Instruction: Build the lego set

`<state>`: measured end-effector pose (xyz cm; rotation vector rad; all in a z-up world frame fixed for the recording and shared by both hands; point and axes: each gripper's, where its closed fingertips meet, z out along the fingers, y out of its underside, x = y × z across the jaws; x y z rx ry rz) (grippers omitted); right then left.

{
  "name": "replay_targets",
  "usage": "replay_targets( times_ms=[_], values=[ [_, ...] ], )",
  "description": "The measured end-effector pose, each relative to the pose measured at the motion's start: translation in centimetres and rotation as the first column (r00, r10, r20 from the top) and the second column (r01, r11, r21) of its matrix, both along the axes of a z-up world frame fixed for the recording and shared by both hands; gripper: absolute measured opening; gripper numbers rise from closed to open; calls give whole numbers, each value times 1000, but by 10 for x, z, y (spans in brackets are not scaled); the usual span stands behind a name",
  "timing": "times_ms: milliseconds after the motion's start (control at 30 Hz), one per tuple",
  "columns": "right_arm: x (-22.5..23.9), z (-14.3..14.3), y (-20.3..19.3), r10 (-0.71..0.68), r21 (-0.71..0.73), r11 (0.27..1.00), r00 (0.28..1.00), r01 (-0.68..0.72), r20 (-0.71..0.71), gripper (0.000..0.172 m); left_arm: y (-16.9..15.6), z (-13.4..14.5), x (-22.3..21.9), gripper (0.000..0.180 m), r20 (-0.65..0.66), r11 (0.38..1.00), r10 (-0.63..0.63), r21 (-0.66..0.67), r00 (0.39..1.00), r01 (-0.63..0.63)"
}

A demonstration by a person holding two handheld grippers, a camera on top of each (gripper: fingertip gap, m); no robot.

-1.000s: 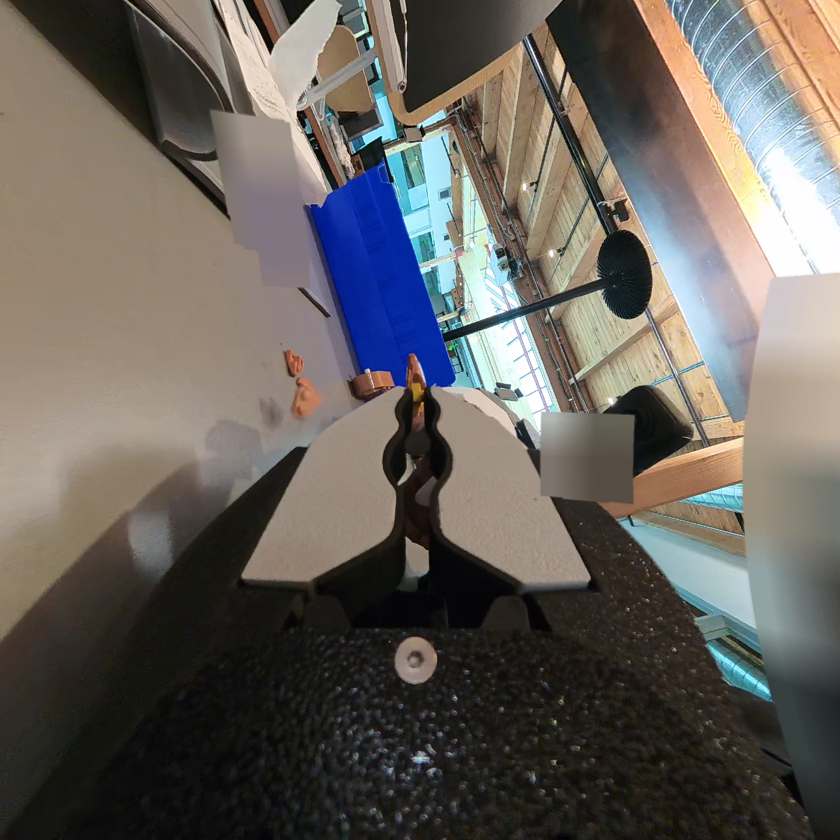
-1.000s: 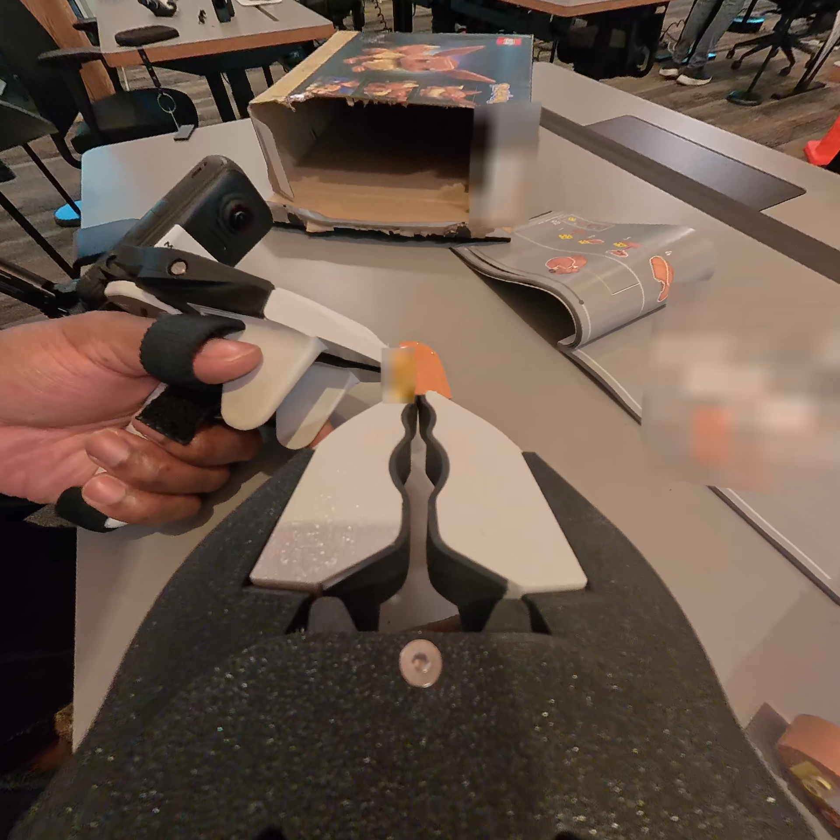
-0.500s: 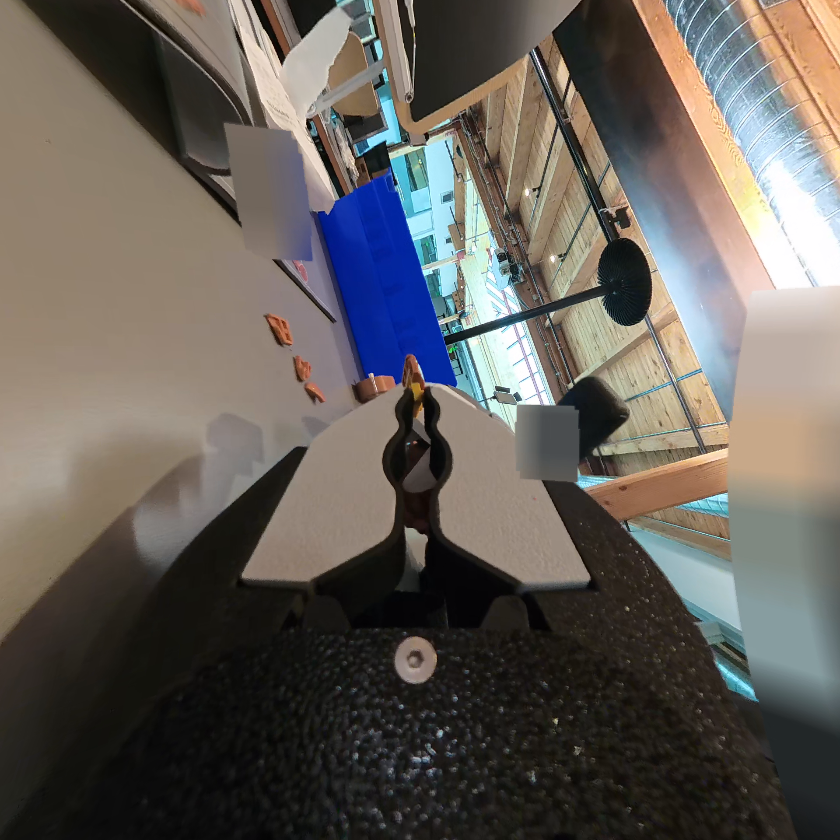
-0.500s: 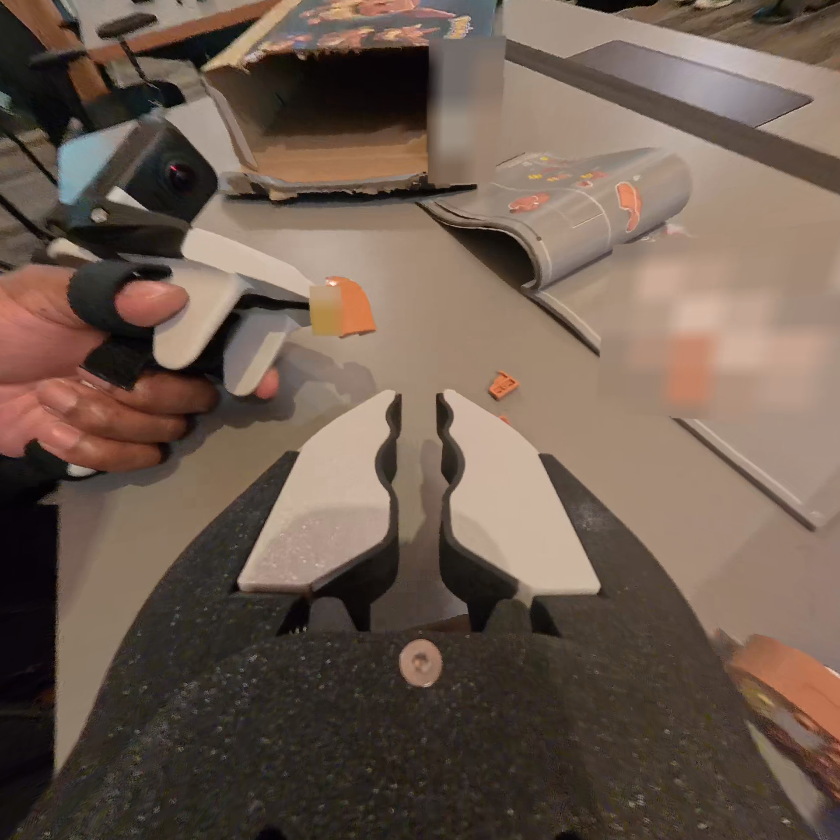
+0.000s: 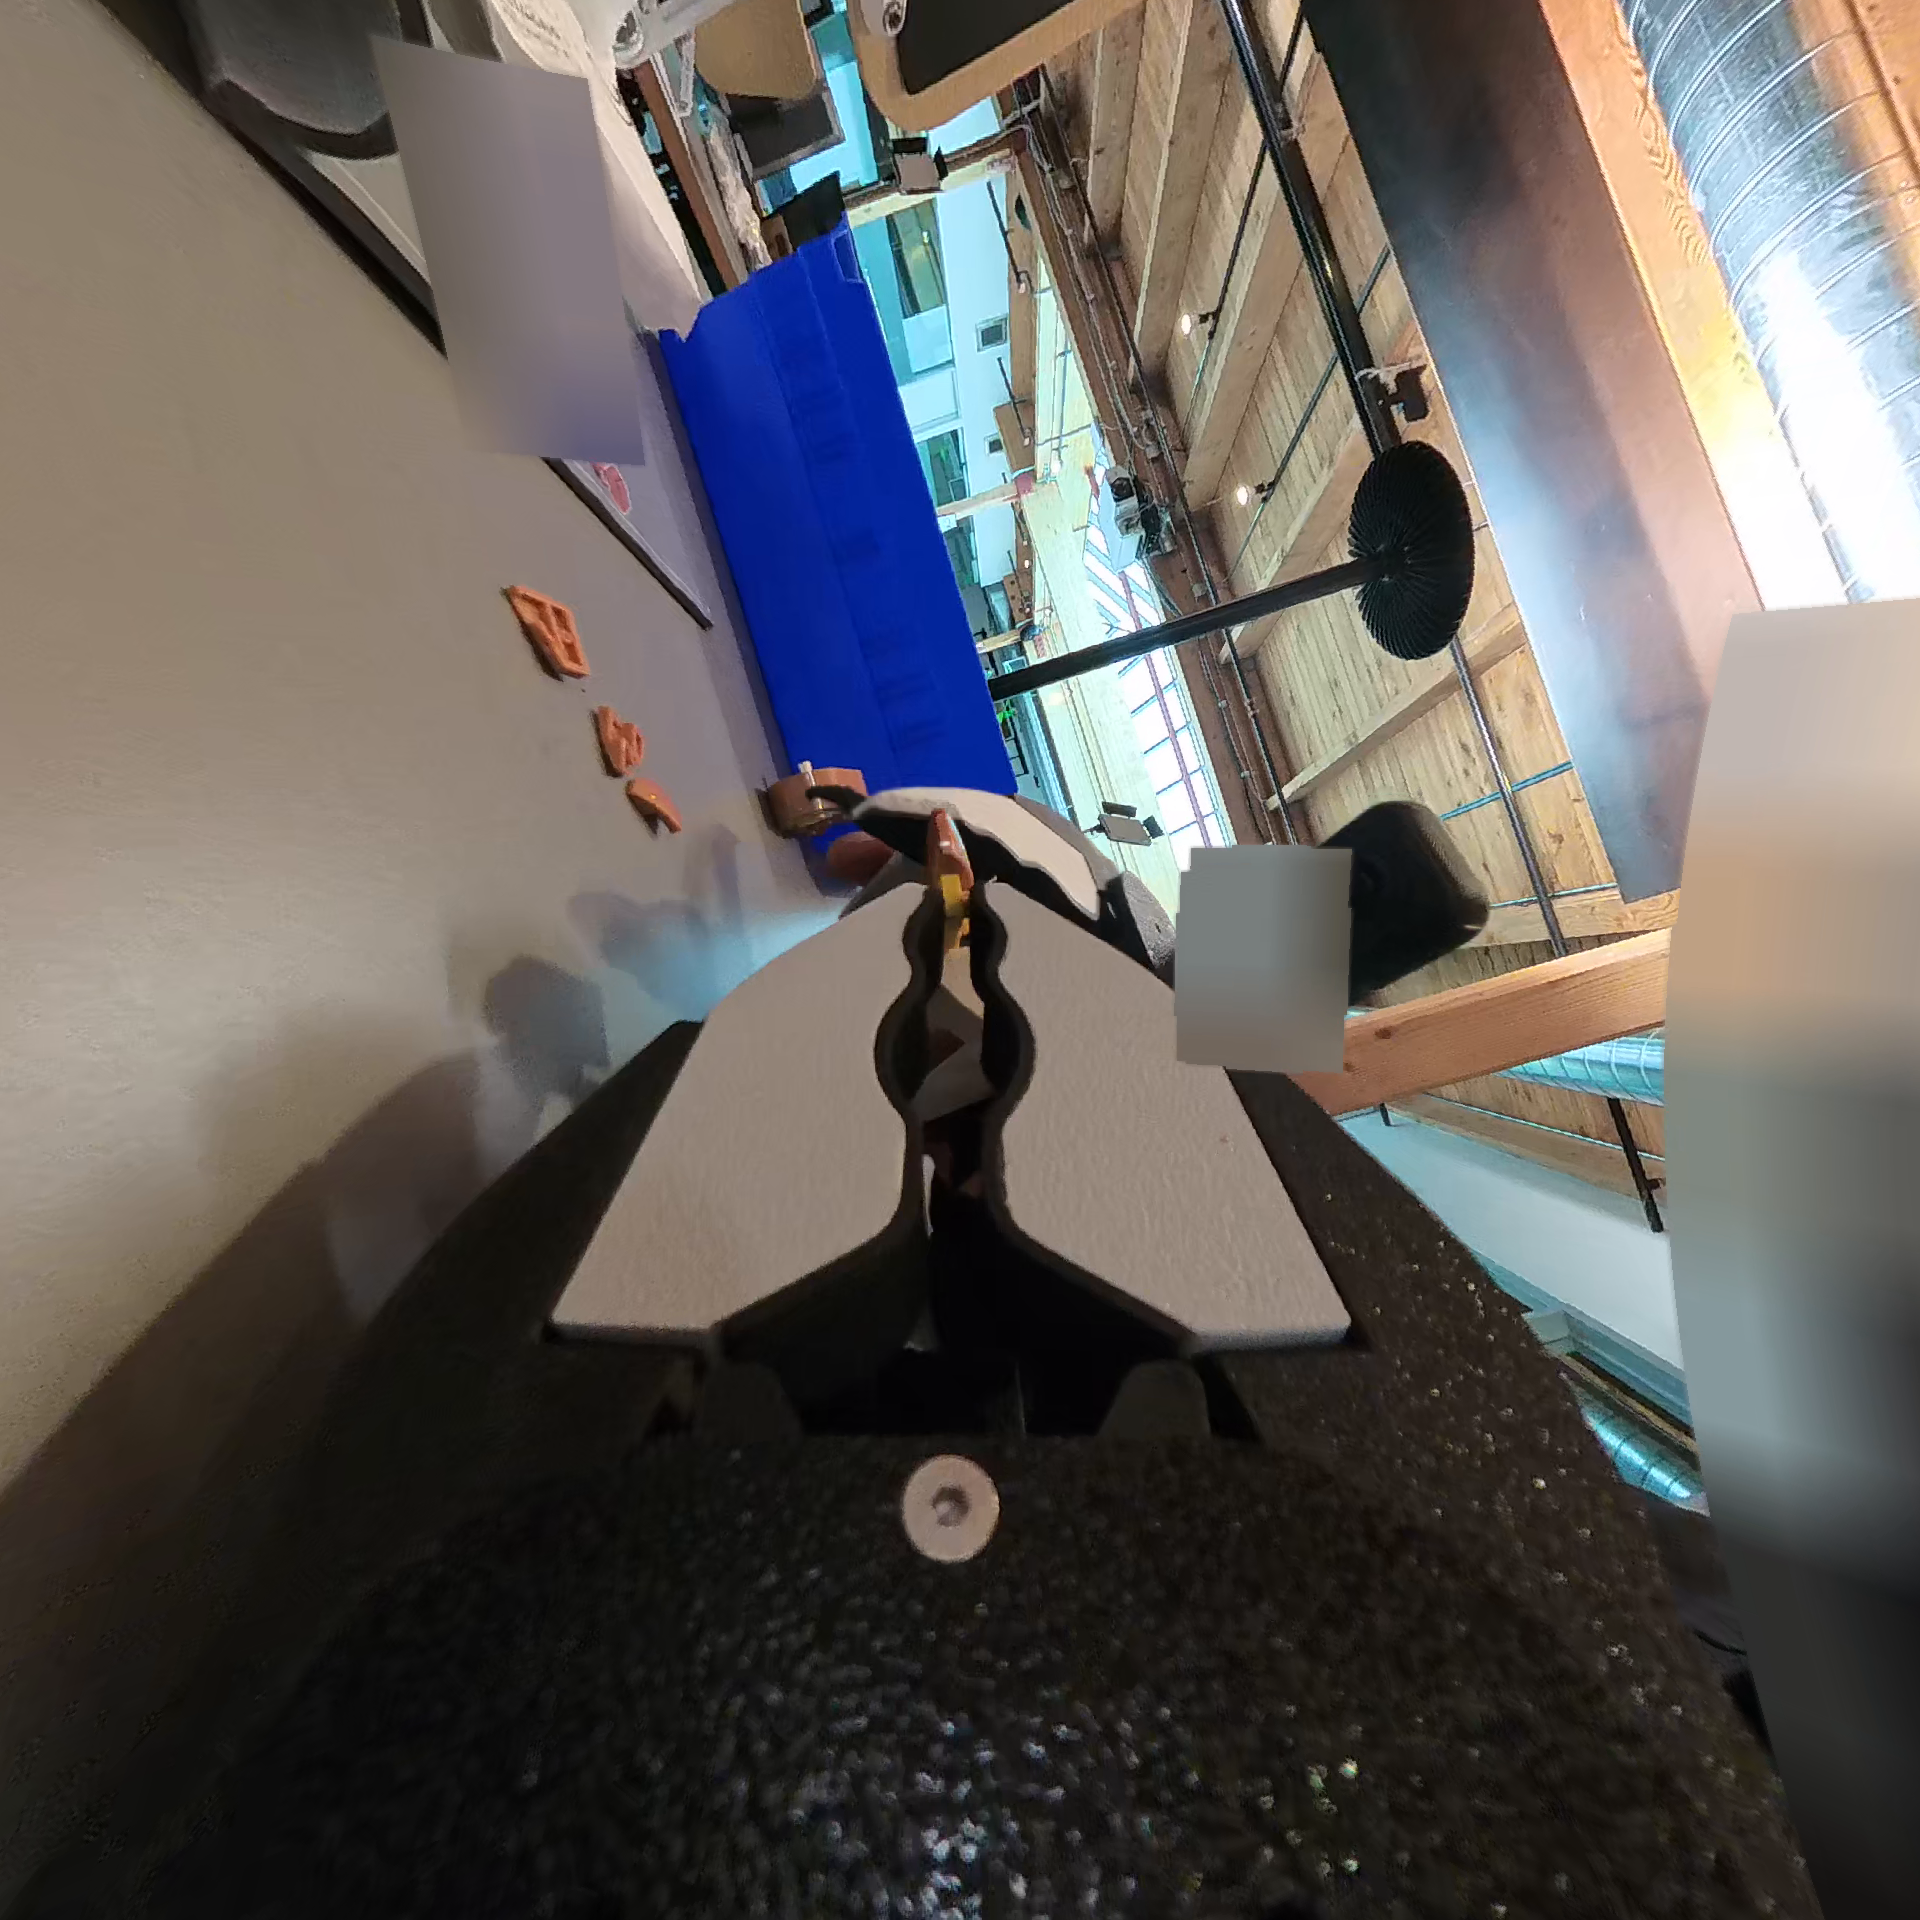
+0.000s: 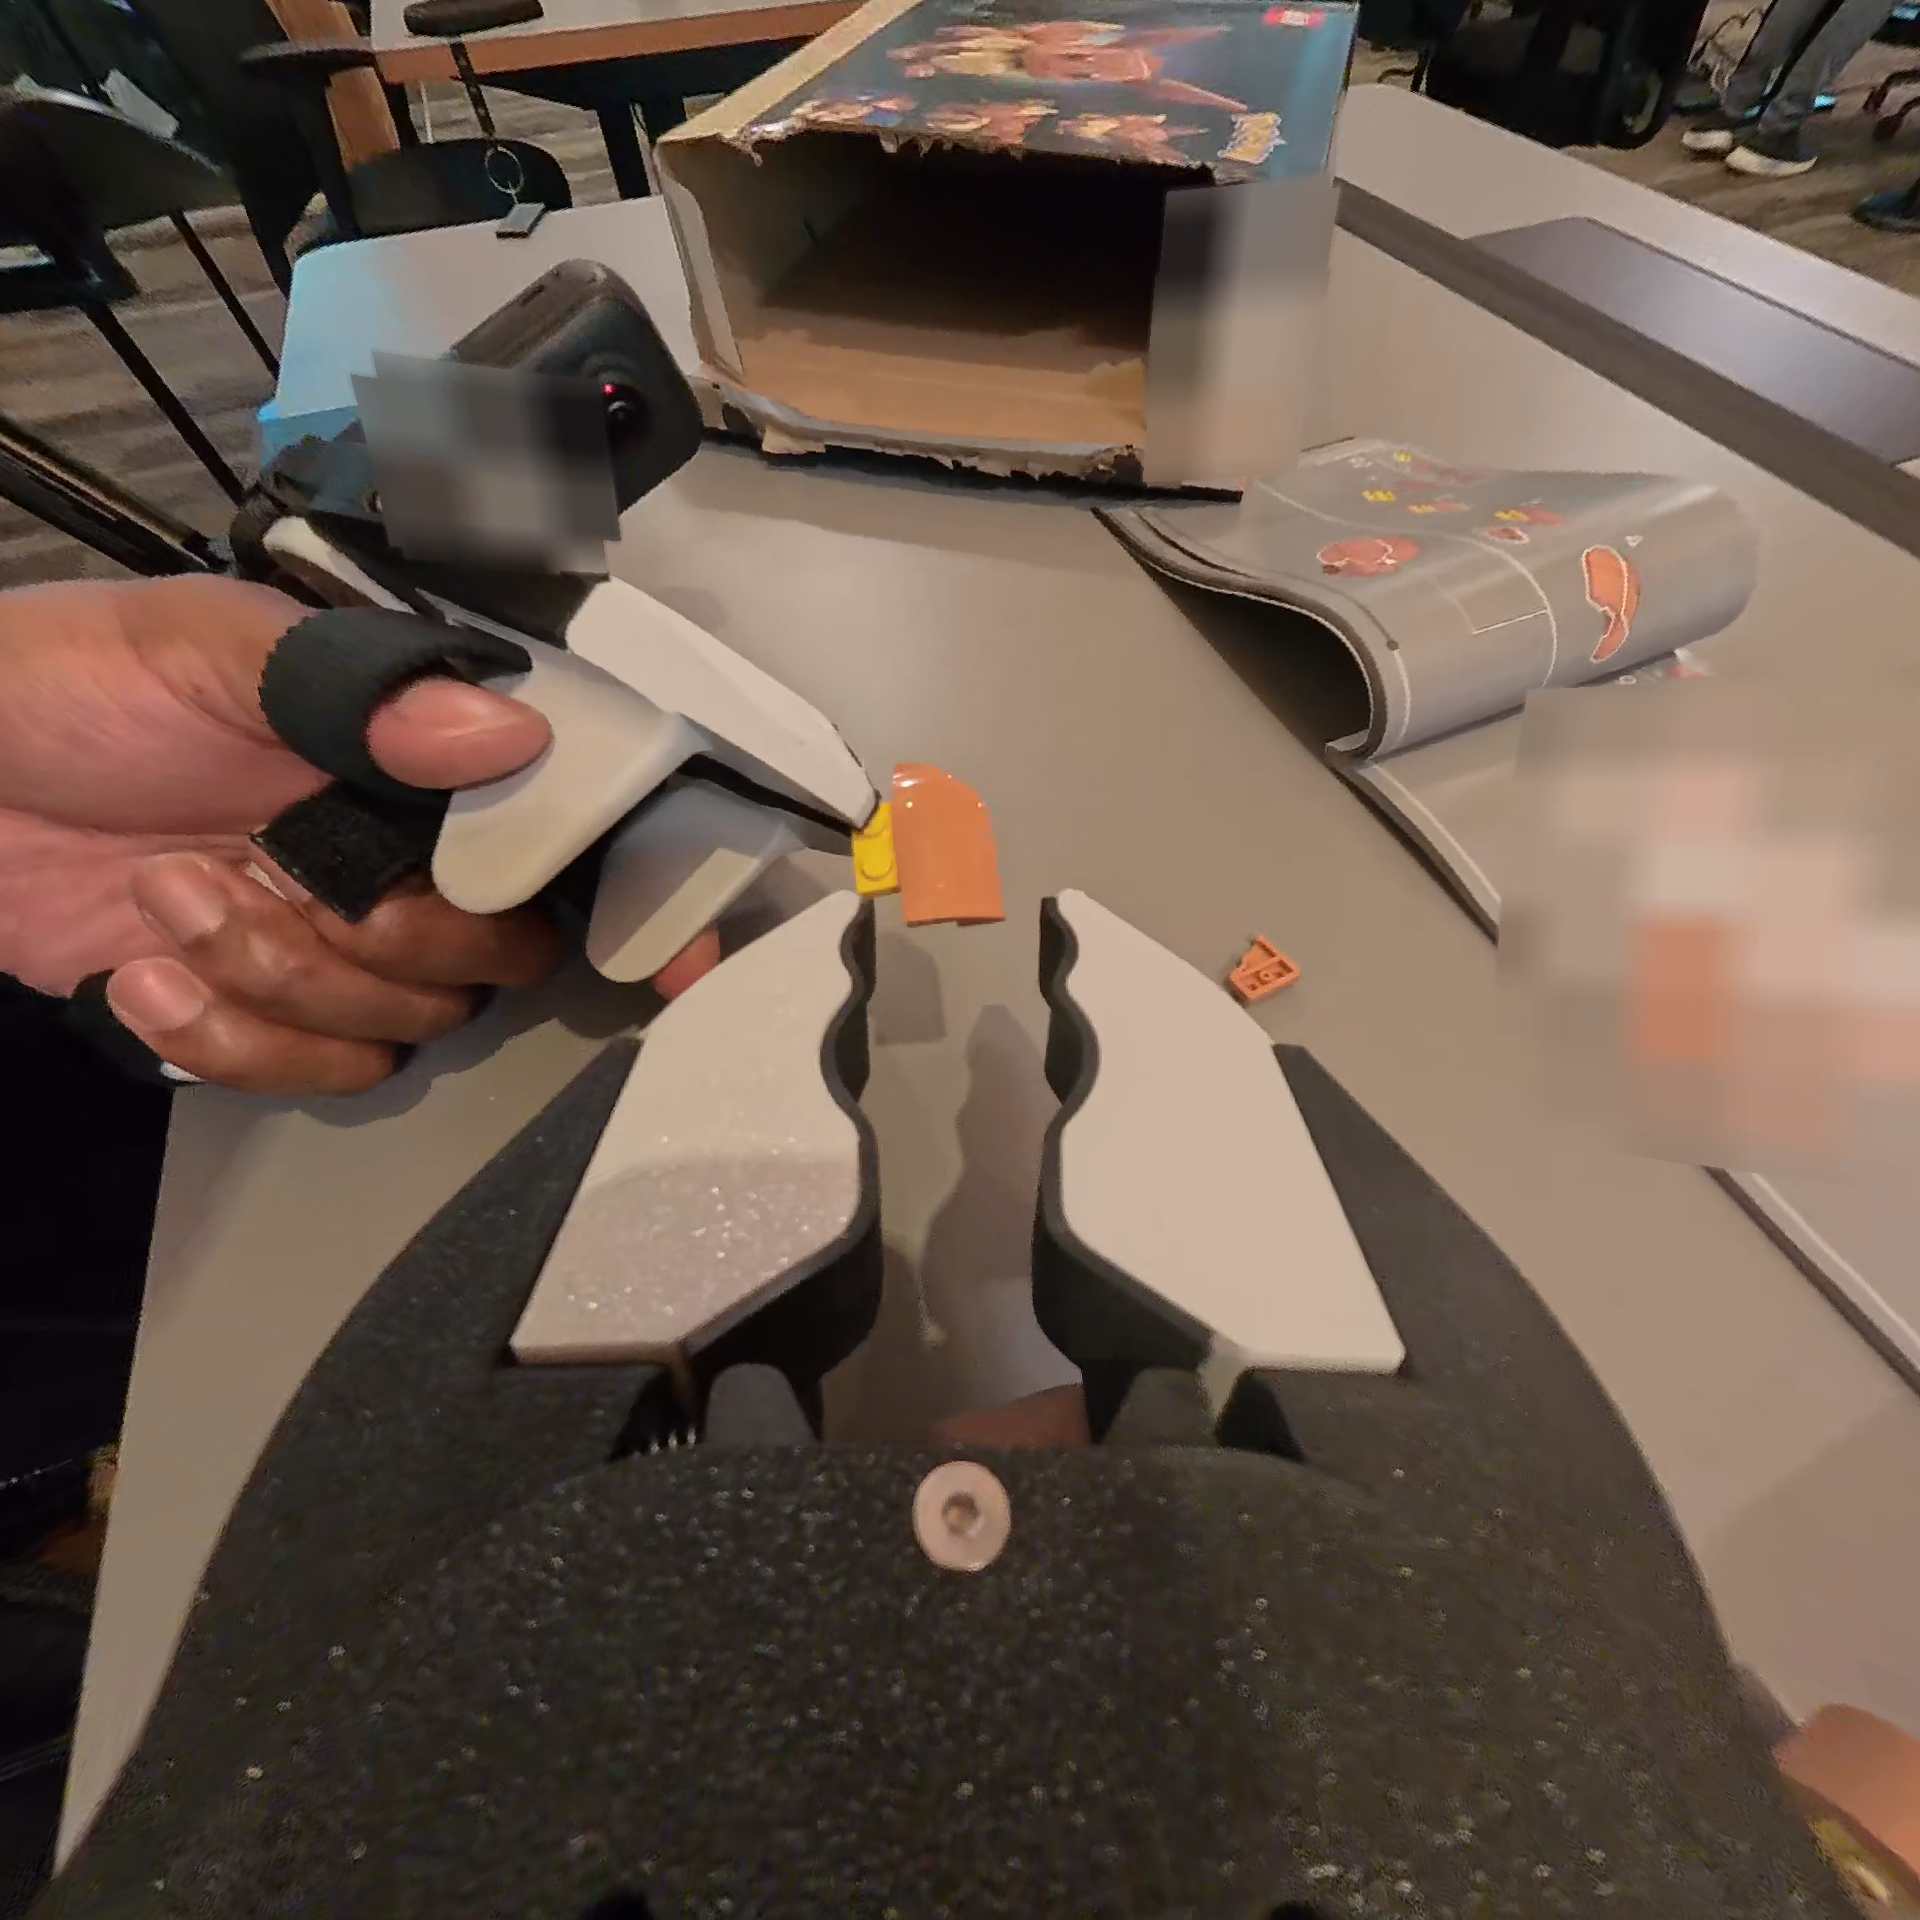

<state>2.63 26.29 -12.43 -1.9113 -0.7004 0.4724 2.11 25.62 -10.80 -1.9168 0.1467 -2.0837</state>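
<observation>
Brick assembly [image 6: 940, 857], glossy orange curve on yellow studded plate, sits pinched in left claw [image 6: 868, 821]; right claw [image 6: 956, 914] gapes wide, bare, above matte grey surface [image 6: 1039, 644].

Your grey table [image 6: 1039, 665] carries a torn-open cardboard box [image 6: 935, 312] at the back, a curled booklet [image 6: 1455, 623] to its right, and one small orange brick [image 6: 1262, 968] lying on the bare top nearer you.
</observation>
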Motion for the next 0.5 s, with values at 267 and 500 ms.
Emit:
replay_targets(
  times_ms=[267, 500],
  values=[
    [0, 0, -2, 9, 46, 999, 999, -11, 49, 17, -2, -1, -1, 4, -22, 1000, -25, 17, 999, 25],
    [0, 0, -3, 15, 49, 999, 999, -18, 52, 17, -4, -1, -2, 5, -33, 998, -52, 31, 998, 53]
  ],
)
